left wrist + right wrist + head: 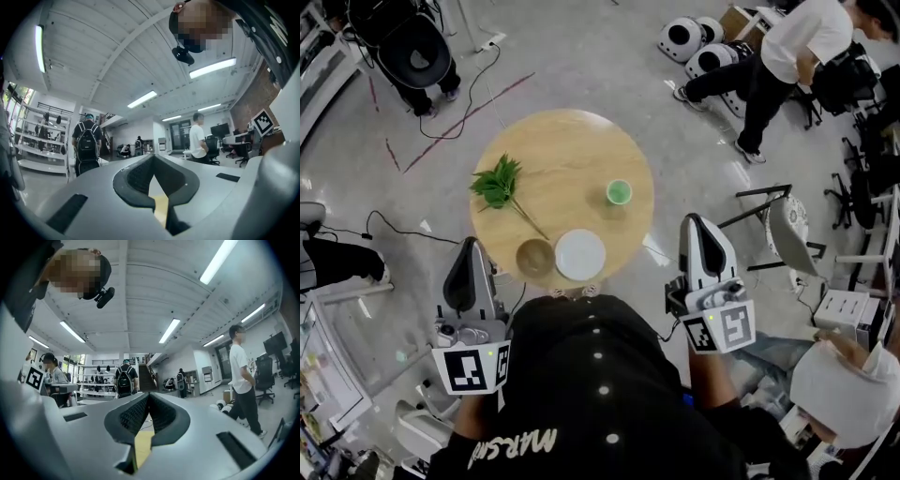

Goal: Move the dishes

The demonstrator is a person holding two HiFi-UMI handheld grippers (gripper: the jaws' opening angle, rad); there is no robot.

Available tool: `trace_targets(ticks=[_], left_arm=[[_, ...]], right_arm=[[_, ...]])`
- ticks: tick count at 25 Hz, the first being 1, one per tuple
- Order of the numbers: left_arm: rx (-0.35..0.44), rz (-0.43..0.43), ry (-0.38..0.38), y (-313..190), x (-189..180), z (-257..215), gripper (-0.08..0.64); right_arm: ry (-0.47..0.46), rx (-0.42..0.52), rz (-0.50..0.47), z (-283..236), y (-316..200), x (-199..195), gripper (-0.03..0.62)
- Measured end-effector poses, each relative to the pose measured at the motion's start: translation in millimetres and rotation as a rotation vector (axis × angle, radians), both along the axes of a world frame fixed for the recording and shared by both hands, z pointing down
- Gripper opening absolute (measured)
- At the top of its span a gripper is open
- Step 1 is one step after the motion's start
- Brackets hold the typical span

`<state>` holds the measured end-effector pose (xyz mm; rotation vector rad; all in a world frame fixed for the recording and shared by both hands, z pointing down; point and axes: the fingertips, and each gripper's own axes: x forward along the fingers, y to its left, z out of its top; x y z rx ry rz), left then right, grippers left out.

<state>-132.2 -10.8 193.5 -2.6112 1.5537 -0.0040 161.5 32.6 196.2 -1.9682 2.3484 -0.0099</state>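
Plate (pixel 580 254) beside bowl (pixel 535 257) on table (pixel 572 169) — left hand-held gripper (pixel 152 156), right hand-held gripper (pixel 148 394) clenched, empty.

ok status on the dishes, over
Left gripper and right gripper shut, empty, short of the table. Bowl, plate, cup on it, none held. Leafy sprig lies close to bowl.

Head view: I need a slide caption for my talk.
Left gripper and right gripper, both shut, hover near a round table holding bowl, plate, green cup and leafy sprig.

The round wooden desk (pixel 567 150) carries a green leafy sprig (pixel 499 183), a green cup (pixel 619 192), and a brown bowl (pixel 535 257) just beside a white plate (pixel 580 254).
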Motion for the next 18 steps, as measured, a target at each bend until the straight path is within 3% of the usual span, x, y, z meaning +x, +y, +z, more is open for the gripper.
trace_targets(ticks=[8, 18], left_arm=[[0.026, -0.031, -0.005, 3, -20, -7, 0.017], [0.020, -0.004, 0.008, 12, -9, -1, 0.017]], right_arm=[[0.059, 0.020, 0.055, 1, 14, 8, -0.002], [0.080, 0.026, 0.043, 4, 14, 0, -0.002]])
